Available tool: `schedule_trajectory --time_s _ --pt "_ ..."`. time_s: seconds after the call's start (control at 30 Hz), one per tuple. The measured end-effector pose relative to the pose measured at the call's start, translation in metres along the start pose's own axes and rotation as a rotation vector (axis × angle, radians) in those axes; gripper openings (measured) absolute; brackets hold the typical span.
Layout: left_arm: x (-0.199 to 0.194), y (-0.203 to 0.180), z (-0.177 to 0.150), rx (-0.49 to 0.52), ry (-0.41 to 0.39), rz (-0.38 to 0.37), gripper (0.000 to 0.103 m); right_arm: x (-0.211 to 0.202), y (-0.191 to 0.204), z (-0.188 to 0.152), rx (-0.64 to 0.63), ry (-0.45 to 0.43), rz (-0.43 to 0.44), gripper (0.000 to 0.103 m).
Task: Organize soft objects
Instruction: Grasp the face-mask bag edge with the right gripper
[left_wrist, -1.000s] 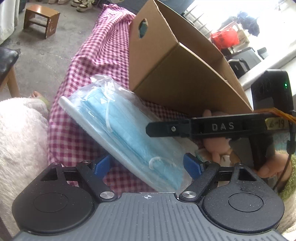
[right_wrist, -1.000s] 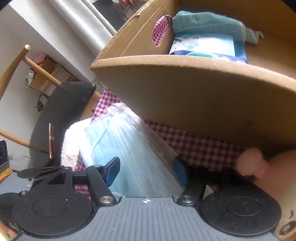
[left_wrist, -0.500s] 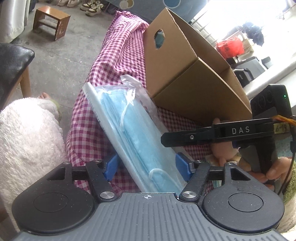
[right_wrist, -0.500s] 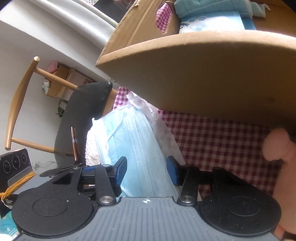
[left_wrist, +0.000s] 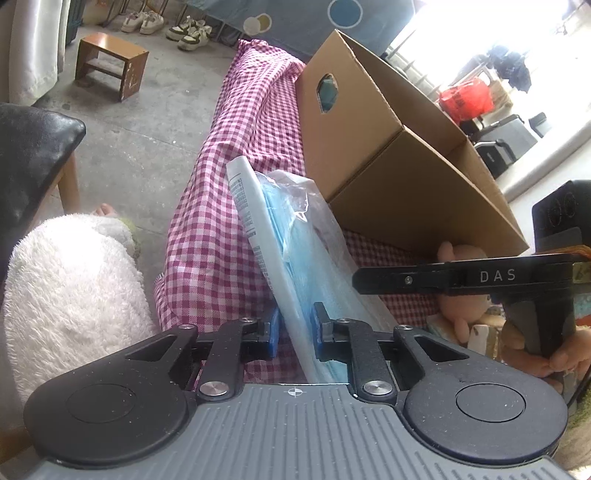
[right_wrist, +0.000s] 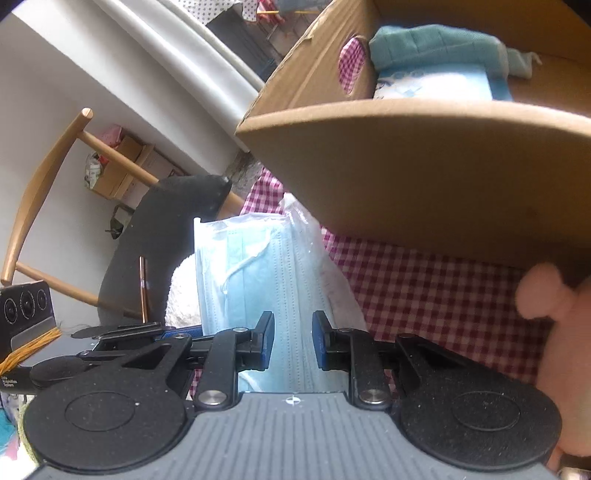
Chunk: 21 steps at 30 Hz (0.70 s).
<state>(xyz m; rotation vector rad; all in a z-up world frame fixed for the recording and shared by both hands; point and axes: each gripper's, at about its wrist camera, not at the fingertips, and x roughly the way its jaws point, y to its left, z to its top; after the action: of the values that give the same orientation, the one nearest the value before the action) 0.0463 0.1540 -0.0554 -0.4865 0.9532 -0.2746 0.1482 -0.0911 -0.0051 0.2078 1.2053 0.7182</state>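
Currently both my grippers, left (left_wrist: 294, 328) and right (right_wrist: 293, 339), have just been closing and now clamp the near end of the face mask pack (left_wrist: 295, 236), tilted on edge near the worktop's front edge beside the cardboard box (left_wrist: 399, 155). Risk: slippery film sliding free, or snagging the box wall. Legible: "DAS" on the right gripper.

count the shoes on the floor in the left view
4, though some may be hidden: a pale pair beyond the wooden stool, and a darker-trimmed pair just right of it.
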Motion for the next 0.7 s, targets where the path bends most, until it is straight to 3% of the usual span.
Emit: schedule_trajectory --time_s 0.17,0.3,0.47,0.63,0.7 --pt "-0.005 0.006 0.003 0.020 -0.007 0.029 0.013 -0.001 -0.009 -0.004 0.023 -0.012 -0.103 0.029" --pt "-0.003 0.013 0.000 0.019 0.008 0.039 0.013 0.006 -0.004 -0.012 -0.009 0.008 -0.122 0.046" --pt "-0.002 0.017 0.000 0.018 -0.003 0.038 0.013 0.013 0.015 -0.020 -0.078 0.052 -0.077 0.048" --pt "-0.003 0.028 0.000 -0.001 -0.012 0.015 0.013 0.006 -0.008 -0.018 0.081 0.052 0.151 0.047" --pt "-0.003 0.034 0.000 -0.020 -0.013 -0.013 0.013 0.006 -0.014 -0.018 0.108 0.041 0.146 0.046"
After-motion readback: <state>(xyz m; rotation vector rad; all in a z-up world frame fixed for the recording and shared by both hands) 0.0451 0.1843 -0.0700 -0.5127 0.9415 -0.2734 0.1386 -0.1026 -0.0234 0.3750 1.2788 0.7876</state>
